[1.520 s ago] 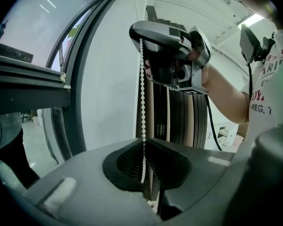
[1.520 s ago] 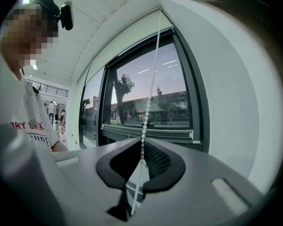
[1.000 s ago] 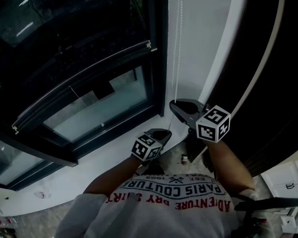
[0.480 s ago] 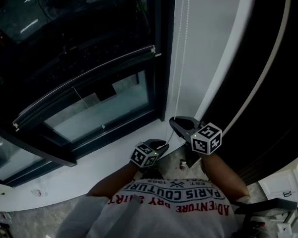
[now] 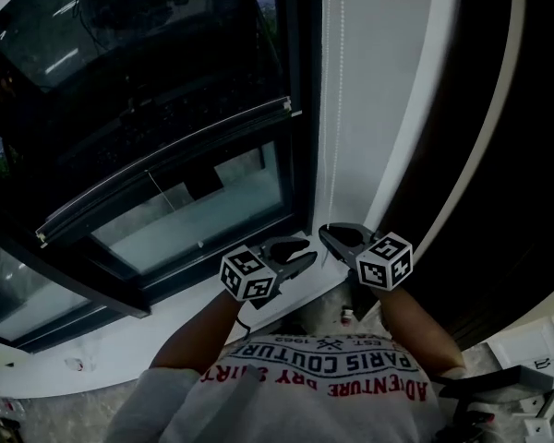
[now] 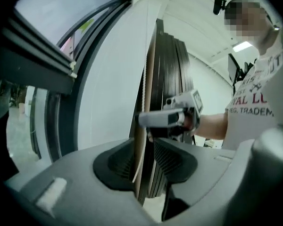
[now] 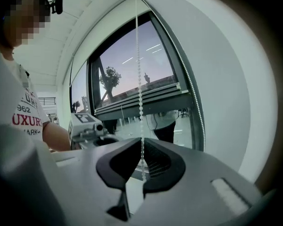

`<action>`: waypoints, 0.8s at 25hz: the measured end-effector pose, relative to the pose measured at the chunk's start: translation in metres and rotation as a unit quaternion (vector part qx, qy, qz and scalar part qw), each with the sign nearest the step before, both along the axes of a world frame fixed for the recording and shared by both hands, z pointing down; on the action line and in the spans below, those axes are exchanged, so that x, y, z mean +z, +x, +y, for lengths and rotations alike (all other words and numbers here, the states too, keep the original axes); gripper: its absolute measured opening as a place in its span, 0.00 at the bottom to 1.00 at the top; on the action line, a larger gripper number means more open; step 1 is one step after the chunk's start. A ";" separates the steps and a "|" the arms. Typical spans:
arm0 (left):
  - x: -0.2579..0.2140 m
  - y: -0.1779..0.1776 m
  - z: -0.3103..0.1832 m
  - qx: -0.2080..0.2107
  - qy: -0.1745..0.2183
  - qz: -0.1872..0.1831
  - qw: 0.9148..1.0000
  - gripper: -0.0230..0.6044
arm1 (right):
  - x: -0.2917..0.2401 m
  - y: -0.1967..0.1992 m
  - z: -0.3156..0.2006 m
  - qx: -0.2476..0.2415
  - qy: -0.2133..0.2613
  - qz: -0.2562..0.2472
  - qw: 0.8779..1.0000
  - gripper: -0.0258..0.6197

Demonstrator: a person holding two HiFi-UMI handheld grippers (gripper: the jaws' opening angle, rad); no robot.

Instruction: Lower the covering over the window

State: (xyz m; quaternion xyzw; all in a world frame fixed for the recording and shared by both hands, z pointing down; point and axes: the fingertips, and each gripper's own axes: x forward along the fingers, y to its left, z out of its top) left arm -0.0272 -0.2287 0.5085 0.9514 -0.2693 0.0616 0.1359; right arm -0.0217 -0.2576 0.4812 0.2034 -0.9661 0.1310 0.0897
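The dark blind [image 5: 157, 90] hangs partway down the window [image 5: 194, 212], with its white bottom rail [image 5: 166, 168] across the glass. The left gripper [image 5: 300, 250] has just been opening. Its fingers [image 6: 118, 161] stand wide apart, and a strand of the bead chain [image 5: 338, 109] runs loose between them. Just beside it, the right gripper [image 5: 331, 236] has its fingers [image 7: 160, 161] clamped together on the chain.

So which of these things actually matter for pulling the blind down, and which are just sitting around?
In use: bead chain, right gripper shut on it, left gripper whose jaws have just been opening with the chain between them, blind, window.
Lying about: dark panels by the wall, white cabinet.
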 end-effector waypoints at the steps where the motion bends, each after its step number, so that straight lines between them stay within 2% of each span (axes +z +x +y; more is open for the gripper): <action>1: -0.021 0.000 -0.002 0.006 0.018 0.004 1.000 0.25 | 0.000 0.001 0.000 0.001 -0.001 0.000 1.000 0.06; 5: -0.107 0.004 -0.010 0.027 0.090 0.015 0.995 0.25 | -0.001 0.000 0.005 -0.001 -0.001 0.004 1.000 0.06; 10: -0.192 0.009 -0.022 0.041 0.134 0.040 0.989 0.25 | -0.003 -0.005 0.008 -0.007 0.002 0.006 1.000 0.06; 14: -0.232 0.014 -0.036 0.036 0.122 0.065 0.990 0.25 | -0.002 -0.007 0.013 -0.010 -0.001 0.007 1.000 0.06; 20: -0.261 0.020 -0.057 0.017 0.136 0.036 0.990 0.24 | -0.003 -0.008 0.013 -0.015 0.001 0.007 1.000 0.06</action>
